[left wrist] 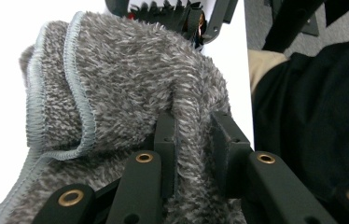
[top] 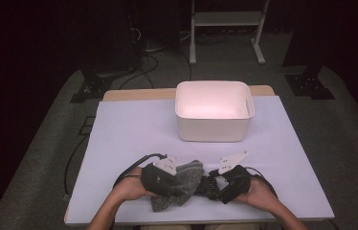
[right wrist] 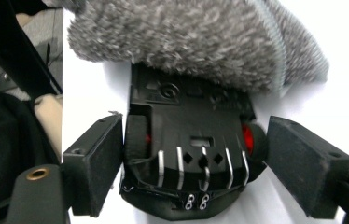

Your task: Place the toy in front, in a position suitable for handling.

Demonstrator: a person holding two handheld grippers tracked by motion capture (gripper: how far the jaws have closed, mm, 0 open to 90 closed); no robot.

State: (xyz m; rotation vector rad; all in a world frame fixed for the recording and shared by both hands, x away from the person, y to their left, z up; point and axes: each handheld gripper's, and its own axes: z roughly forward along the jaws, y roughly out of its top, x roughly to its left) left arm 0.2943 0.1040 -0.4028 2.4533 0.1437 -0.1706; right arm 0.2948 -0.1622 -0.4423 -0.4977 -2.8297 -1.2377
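A grey fluffy cloth (top: 183, 183) lies bunched near the table's front edge. My left gripper (top: 167, 184) is shut on it; in the left gripper view a fold of the cloth (left wrist: 130, 79) is pinched between the two jaws of my left gripper (left wrist: 193, 126). Just right of the cloth sits a black toy car (top: 206, 184) with red in its wheels. In the right gripper view the toy car (right wrist: 191, 126) lies between the wide-spread jaws of my right gripper (right wrist: 193, 154), its far end tucked under the cloth (right wrist: 186, 37). The pads (right wrist: 303, 163) stand beside it, not pressing.
A white plastic bin (top: 213, 129), empty inside, stands at the back middle of the pale mat (top: 129, 134). The person's hands and forearms enter from the bottom edge. A metal stand and cables are on the floor beyond the table.
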